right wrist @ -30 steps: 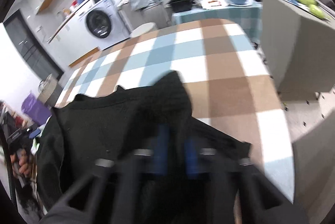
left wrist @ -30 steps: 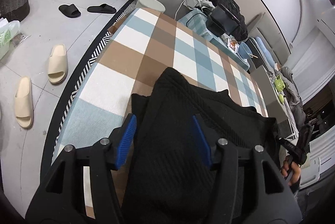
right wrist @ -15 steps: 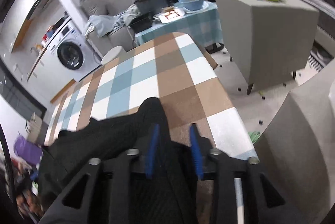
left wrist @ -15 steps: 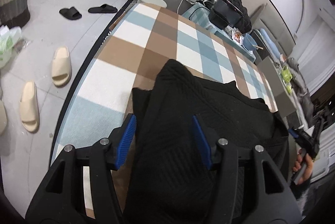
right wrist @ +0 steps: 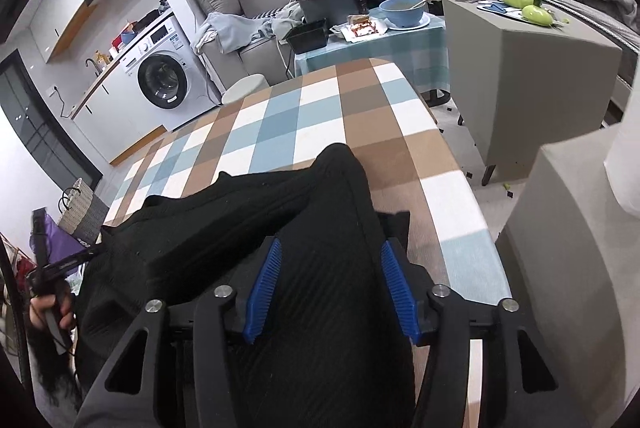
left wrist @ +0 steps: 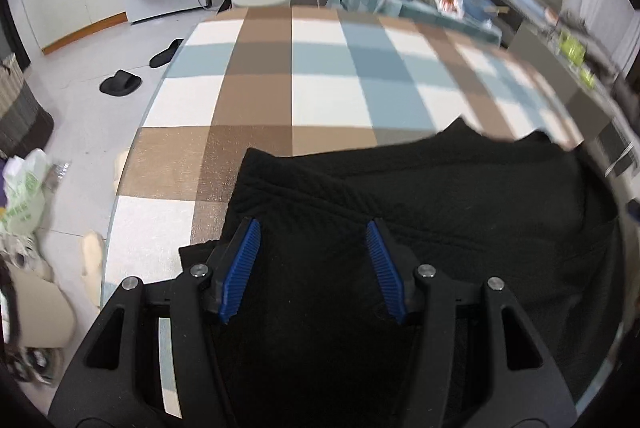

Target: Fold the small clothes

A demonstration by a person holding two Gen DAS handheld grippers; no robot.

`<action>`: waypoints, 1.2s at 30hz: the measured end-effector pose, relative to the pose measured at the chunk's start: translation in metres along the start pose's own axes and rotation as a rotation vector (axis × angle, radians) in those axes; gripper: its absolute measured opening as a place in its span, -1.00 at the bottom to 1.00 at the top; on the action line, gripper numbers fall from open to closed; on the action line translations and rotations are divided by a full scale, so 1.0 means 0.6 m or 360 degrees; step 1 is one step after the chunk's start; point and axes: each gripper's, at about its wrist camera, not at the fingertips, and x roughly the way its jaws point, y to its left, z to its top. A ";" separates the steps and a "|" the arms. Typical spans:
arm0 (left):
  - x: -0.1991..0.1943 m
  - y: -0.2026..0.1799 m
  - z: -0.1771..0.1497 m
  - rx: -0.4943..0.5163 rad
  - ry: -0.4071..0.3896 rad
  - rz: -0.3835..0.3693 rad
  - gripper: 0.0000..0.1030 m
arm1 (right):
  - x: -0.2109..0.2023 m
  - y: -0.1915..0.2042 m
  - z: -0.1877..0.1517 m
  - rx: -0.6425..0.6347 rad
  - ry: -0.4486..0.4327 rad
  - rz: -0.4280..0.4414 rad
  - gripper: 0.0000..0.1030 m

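1. Right wrist view: right hand-held gripper [right wrist: 330, 284] has just been opening; jaws apart over the black knit garment [right wrist: 248, 228], pads not pressing it
2. Left hand-held gripper [left wrist: 314, 264] also apart above it
3. Garment lies on the checked tabletop [right wrist: 320, 116], seemingly partly folded; further folds probably remain

Black garment [right wrist: 320, 212]: matt ribbed knit cloth. Checked tablecloth [left wrist: 320, 100]: smooth, faint sheen.

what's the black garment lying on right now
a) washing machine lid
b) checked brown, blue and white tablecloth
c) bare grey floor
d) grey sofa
b: the black garment lies spread on the checked tablecloth, whose brown, blue and white squares show around it in both wrist views.
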 end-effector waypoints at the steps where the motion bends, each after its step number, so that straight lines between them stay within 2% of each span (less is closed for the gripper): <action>1: 0.007 -0.002 0.001 0.0005 0.0012 0.0026 0.03 | -0.001 -0.001 -0.002 0.0000 0.0000 -0.0001 0.12; 3: 0.014 0.000 -0.001 -0.0005 -0.0007 0.0037 0.02 | -0.002 -0.003 -0.006 0.0005 0.0004 -0.0007 0.12; 4: 0.013 0.000 -0.002 -0.0009 -0.0022 0.0035 -0.06 | -0.001 -0.005 -0.008 0.0011 0.0009 -0.0010 0.12; 5: 0.013 0.001 -0.003 -0.0005 -0.0042 0.0044 -0.33 | 0.000 -0.007 -0.011 0.0023 0.0015 -0.0009 0.12; 8: 0.012 0.006 -0.010 0.0027 -0.0078 0.0094 -0.78 | 0.005 -0.013 -0.014 0.0047 0.0022 -0.0007 0.12; 10: 0.010 0.018 -0.012 0.0002 -0.0090 0.0063 -0.90 | 0.007 -0.015 -0.014 0.0059 0.0022 0.0001 0.12; 20: -0.016 0.029 -0.021 -0.0060 -0.0157 0.0009 -0.97 | 0.011 -0.016 -0.014 0.0064 0.0018 0.0006 0.12; 26: -0.088 0.038 -0.029 -0.0139 -0.0314 -0.0146 -0.97 | 0.007 -0.017 -0.013 0.0067 0.0017 -0.0009 0.12; 29: -0.133 0.058 -0.035 -0.0225 -0.0423 -0.0227 -0.97 | 0.006 -0.019 -0.012 0.0081 0.0012 -0.0018 0.12; 32: -0.158 0.097 -0.041 -0.0356 -0.0469 -0.0313 -0.98 | 0.006 -0.021 -0.013 0.0092 0.0009 -0.0015 0.12; 36: -0.155 0.153 -0.052 -0.0505 -0.0454 -0.0301 -0.98 | 0.010 -0.022 -0.018 0.0105 0.0022 -0.0010 0.12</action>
